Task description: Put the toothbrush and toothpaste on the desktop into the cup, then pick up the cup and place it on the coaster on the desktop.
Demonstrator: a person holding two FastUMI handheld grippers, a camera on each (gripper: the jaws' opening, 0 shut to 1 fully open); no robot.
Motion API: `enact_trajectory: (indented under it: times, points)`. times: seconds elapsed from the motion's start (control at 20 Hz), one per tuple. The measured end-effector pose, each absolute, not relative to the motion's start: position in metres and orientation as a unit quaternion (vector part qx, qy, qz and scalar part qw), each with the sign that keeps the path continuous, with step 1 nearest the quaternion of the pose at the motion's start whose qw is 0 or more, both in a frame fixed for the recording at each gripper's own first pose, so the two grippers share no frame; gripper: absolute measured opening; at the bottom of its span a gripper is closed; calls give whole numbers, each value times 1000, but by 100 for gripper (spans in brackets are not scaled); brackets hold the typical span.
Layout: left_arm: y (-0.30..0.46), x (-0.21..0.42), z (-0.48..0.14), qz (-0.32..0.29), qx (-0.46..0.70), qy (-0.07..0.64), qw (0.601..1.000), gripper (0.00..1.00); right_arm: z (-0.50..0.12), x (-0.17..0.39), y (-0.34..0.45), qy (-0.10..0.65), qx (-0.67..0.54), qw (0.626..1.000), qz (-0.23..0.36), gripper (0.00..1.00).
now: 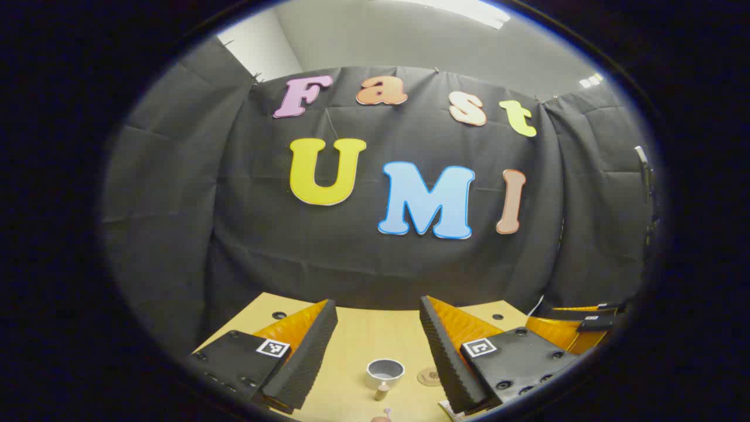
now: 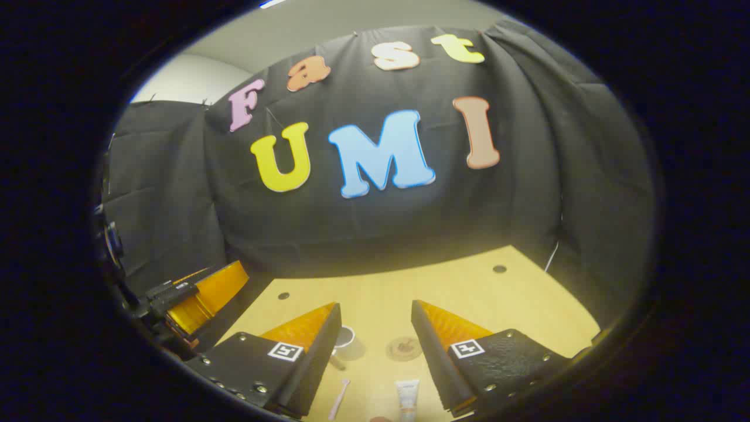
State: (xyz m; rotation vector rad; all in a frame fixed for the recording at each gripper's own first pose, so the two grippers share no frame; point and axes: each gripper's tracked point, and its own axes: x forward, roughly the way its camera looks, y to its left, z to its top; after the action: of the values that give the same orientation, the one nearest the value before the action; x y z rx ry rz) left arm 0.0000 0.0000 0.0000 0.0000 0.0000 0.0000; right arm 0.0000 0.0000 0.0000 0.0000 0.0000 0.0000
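A white cup (image 1: 385,371) stands on the light wooden desktop (image 1: 363,340), and a short wooden stub (image 1: 381,390) juts from its near side. Right of it lies a round brown coaster (image 1: 428,376), partly behind one finger. My left gripper (image 1: 378,303) hovers open above them with nothing in it. In the right gripper view the cup (image 2: 345,336) peeks out beside a finger, with the coaster (image 2: 404,348) to its right. A pink toothbrush (image 2: 339,398) and a white toothpaste tube (image 2: 407,397) lie nearer on the desktop. My right gripper (image 2: 376,305) is open and holds nothing.
The desktop (image 2: 469,293) has small round holes near its far edge and ends at the black cloth wall. The right gripper (image 1: 586,328) shows at the right of the left gripper view. The left gripper (image 2: 199,293) shows at the left of the right gripper view.
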Motion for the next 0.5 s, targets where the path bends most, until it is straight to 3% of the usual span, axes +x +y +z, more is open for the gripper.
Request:
enact_trajectory:
  times: [0.45,0.5]
  points:
    - [-12,2,-72,-2,6,91,996,92,-26,8,-38,53,14,998,-33,78]
    - [-13,1,-79,0,8,98,995,99,-28,8,-37,56,12,998,-31,78]
